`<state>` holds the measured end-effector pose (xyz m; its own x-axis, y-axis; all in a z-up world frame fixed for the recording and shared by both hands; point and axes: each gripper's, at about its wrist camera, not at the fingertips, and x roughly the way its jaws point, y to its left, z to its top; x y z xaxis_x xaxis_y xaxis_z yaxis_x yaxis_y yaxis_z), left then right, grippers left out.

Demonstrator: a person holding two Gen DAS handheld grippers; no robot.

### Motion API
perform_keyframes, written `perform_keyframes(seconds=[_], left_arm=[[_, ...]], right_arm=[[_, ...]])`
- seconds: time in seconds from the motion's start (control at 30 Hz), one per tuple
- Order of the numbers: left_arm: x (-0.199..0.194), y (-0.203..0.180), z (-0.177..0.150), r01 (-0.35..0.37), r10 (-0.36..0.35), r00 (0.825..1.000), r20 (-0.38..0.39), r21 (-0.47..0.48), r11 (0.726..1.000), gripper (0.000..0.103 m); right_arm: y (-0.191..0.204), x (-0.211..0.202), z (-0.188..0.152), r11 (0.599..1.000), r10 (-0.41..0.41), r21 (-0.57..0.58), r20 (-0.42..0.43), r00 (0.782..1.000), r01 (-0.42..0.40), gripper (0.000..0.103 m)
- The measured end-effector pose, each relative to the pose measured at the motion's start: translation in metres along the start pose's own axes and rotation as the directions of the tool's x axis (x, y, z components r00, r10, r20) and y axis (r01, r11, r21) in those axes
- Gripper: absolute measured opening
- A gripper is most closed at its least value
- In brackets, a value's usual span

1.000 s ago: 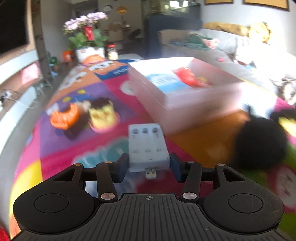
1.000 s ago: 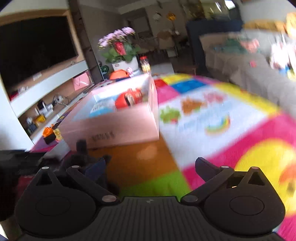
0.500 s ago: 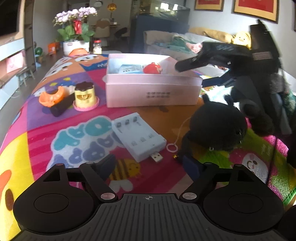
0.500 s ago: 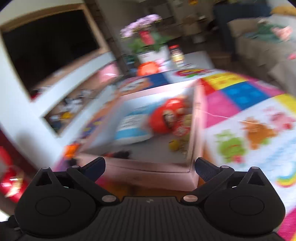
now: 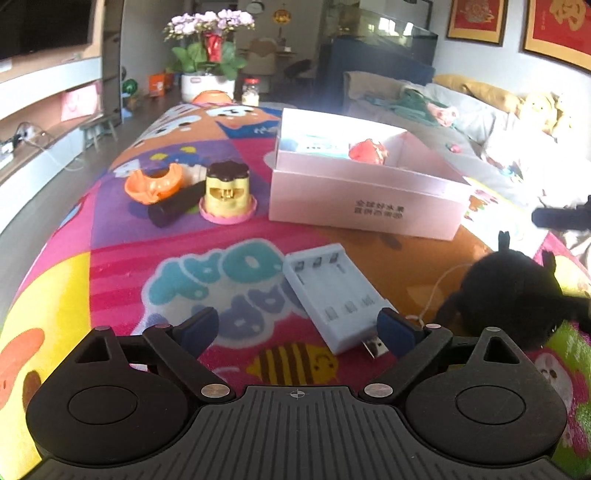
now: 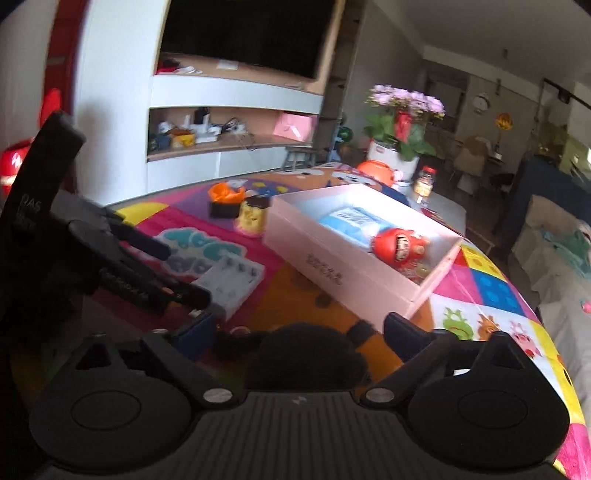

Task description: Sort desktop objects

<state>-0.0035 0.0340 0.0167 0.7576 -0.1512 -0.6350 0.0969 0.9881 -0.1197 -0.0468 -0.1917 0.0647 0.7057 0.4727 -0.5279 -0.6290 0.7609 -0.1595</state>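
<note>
The pink box (image 5: 365,206) carried two short lines of dark Chinese characters on its near side; they were too small and blurred to read. In the right wrist view the same print showed on the box wall, also unreadable. The play mat (image 5: 207,280) bore big puffy letters in teal and purple, seen upside down; the teal row looked like "DAY", though only in part. On the black body of the left gripper (image 6: 166,273), seen from the right wrist camera, white letters read roughly "RAS", with further print below them too blurred to make out. Two red framed wall pictures (image 5: 476,18) bore gold characters, not legible.
</note>
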Motion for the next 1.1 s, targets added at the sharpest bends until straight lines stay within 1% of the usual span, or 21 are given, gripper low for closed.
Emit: perform_keyframes(seconds=[0.07,0.1,0.17,0.2,0.23,0.3,0.33,0.43,0.53,0.63,0.67,0.7,0.73,0.77,0.8,0.83,0.87,0.97,1.03,1.07,1.1], left_arm=[[0.002,0.001,0.001,-0.002,0.002,1.000,0.004,-0.007,1.000,0.097],[0.003,0.001,0.001,-0.001,0.001,1.000,0.005,-0.013,1.000,0.097],[0.005,0.001,0.000,-0.003,0.003,1.000,0.005,-0.019,1.000,0.098],[0.005,0.000,-0.001,-0.003,0.003,1.000,0.006,-0.016,1.000,0.098],[0.005,0.000,-0.001,-0.001,0.001,1.000,0.007,-0.016,1.000,0.098],[0.004,0.002,-0.002,0.008,-0.008,1.000,0.008,-0.023,1.000,0.100],[0.004,0.001,-0.002,0.009,-0.009,1.000,0.009,-0.024,1.000,0.100],[0.005,-0.001,-0.003,0.007,-0.006,1.000,0.011,-0.016,1.000,0.101],[0.006,-0.001,-0.003,0.008,-0.008,1.000,0.010,-0.013,1.000,0.102],[0.006,-0.001,-0.003,0.009,-0.009,1.000,0.011,-0.013,1.000,0.103],[0.006,-0.001,-0.003,0.009,-0.009,1.000,0.011,-0.014,1.000,0.103],[0.006,-0.001,-0.004,0.009,-0.009,1.000,0.011,-0.014,1.000,0.103],[0.006,-0.001,-0.003,0.010,-0.009,1.000,0.011,-0.014,1.000,0.103],[0.006,-0.001,-0.003,0.010,-0.010,1.000,0.011,-0.015,1.000,0.103],[0.006,-0.001,-0.003,0.012,-0.012,1.000,0.012,-0.017,1.000,0.103],[0.006,-0.001,-0.003,0.014,-0.014,1.000,0.013,-0.019,1.000,0.103],[0.006,0.000,-0.003,0.017,-0.016,1.000,0.014,-0.022,1.000,0.103],[0.007,0.000,-0.003,0.024,-0.023,1.000,0.015,-0.025,0.999,0.103],[0.007,0.001,-0.003,0.024,-0.024,1.000,0.015,-0.025,0.999,0.103],[0.007,0.001,-0.003,0.024,-0.024,1.000,0.014,-0.025,0.999,0.103],[0.007,0.001,-0.003,0.026,-0.025,1.000,0.015,-0.026,0.999,0.103]], right_arm=[[-0.017,0.004,0.011,0.995,-0.019,0.097,0.010,1.000,0.017,0.096],[-0.027,0.010,0.016,0.990,-0.015,0.140,0.009,1.000,0.013,0.096],[-0.044,0.031,0.024,0.979,0.010,0.204,-0.026,1.000,-0.004,0.096],[-0.050,0.041,0.026,0.971,0.042,0.238,-0.050,0.998,-0.029,0.096],[-0.057,0.053,0.027,0.955,0.095,0.287,-0.063,0.994,-0.073,0.096],[-0.070,0.070,0.026,0.912,0.191,0.383,-0.076,0.979,-0.148,0.096],[-0.076,0.078,0.025,0.896,0.203,0.417,-0.081,0.976,-0.152,0.096],[-0.091,0.087,0.024,0.887,0.142,0.453,-0.077,0.987,-0.092,0.095],[-0.103,0.079,0.021,0.893,0.024,0.450,-0.067,0.997,0.008,0.095],[-0.112,0.059,0.018,0.894,0.020,0.447,-0.026,0.999,-0.007,0.096],[-0.115,0.052,0.019,0.899,-0.007,0.437,-0.003,1.000,0.007,0.095],[-0.118,0.045,0.019,0.904,-0.056,0.425,0.015,0.998,0.045,0.095],[-0.121,0.042,0.021,0.907,-0.125,0.408,0.018,0.992,0.107,0.094],[-0.125,0.042,0.022,0.905,-0.203,0.382,0.006,0.979,0.186,0.093],[-0.129,0.048,0.023,0.900,-0.283,0.341,-0.017,0.959,0.272,0.093],[-0.135,0.056,0.022,0.895,-0.336,0.296,-0.041,0.941,0.333,0.093],[-0.141,0.065,0.020,0.893,-0.362,0.259,-0.074,0.929,0.368,0.093],[-0.167,0.104,0.013,0.889,-0.377,0.201,-0.192,0.906,0.412,0.093],[-0.182,0.133,0.010,0.876,-0.391,0.184,-0.268,0.880,0.445,0.093],[-0.191,0.145,0.010,0.865,-0.403,0.187,-0.295,0.867,0.465,0.090],[-0.198,0.152,0.014,0.853,-0.412,0.201,-0.305,0.858,0.481,0.087]])
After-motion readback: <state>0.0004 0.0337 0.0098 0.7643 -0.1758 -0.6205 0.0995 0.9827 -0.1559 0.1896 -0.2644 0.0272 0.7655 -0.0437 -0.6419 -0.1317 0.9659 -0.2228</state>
